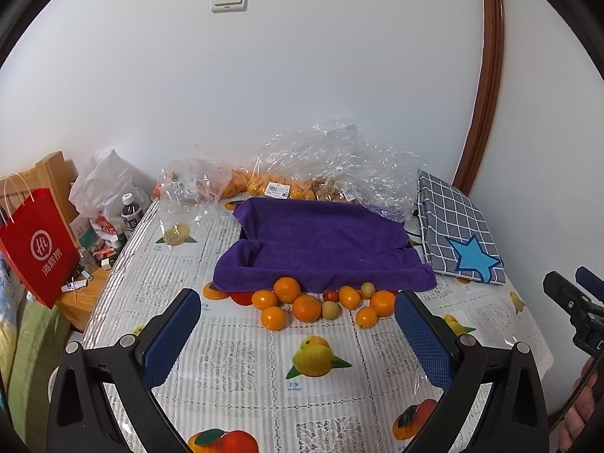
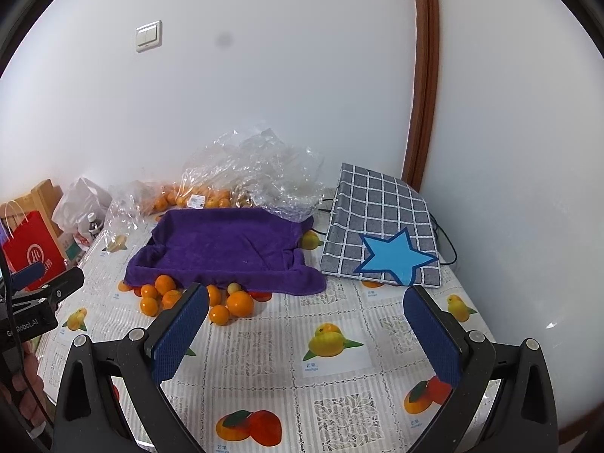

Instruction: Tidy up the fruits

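Several loose oranges [image 1: 306,307] [image 2: 240,303], with a few small pale and red fruits among them, lie in a cluster on the tablecloth at the front edge of a tray draped in a purple towel [image 1: 321,243] [image 2: 226,245]. My left gripper [image 1: 298,324] is open just in front of the cluster, nothing between its blue pads. My right gripper [image 2: 305,324] is open too, hovering over the table to the right of the fruits. Each gripper shows at the edge of the other's view.
Clear plastic bags [image 1: 321,158] holding more oranges sit behind the tray against the wall. A grey checked bag with a blue star [image 1: 458,234] [image 2: 381,234] lies at the right. At the left stand a red paper bag [image 1: 37,245], a bottle [image 1: 130,213] and clutter on a side table.
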The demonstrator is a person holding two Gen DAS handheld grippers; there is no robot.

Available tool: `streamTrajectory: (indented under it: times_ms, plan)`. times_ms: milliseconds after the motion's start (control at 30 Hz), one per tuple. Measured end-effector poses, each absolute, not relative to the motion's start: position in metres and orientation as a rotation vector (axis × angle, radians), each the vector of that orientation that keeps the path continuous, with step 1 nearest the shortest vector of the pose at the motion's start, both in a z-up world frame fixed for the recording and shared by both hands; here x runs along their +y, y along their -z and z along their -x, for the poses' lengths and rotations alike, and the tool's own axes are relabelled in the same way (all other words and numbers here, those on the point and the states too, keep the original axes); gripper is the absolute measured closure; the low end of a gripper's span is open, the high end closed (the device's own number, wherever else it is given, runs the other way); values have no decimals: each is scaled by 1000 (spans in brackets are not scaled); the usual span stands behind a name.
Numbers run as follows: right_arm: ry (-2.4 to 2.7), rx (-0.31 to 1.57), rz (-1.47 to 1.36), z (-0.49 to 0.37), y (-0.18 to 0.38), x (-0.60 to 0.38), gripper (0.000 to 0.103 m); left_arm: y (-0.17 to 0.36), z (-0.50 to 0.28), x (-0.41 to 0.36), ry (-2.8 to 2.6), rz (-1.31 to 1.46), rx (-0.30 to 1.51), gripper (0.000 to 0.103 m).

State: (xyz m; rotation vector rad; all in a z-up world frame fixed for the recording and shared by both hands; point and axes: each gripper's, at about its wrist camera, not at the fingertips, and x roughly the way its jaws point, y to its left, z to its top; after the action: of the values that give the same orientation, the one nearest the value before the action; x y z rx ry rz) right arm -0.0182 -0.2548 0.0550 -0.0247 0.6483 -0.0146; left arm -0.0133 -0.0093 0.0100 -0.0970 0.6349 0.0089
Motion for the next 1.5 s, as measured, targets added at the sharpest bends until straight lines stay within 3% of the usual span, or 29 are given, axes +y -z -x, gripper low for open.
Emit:
streamTrajectory:
  times_ms: [1500]
  plan:
    - [-44,583,58,30,-54,-239,2,-17,18,-5,-7,118,620,0]
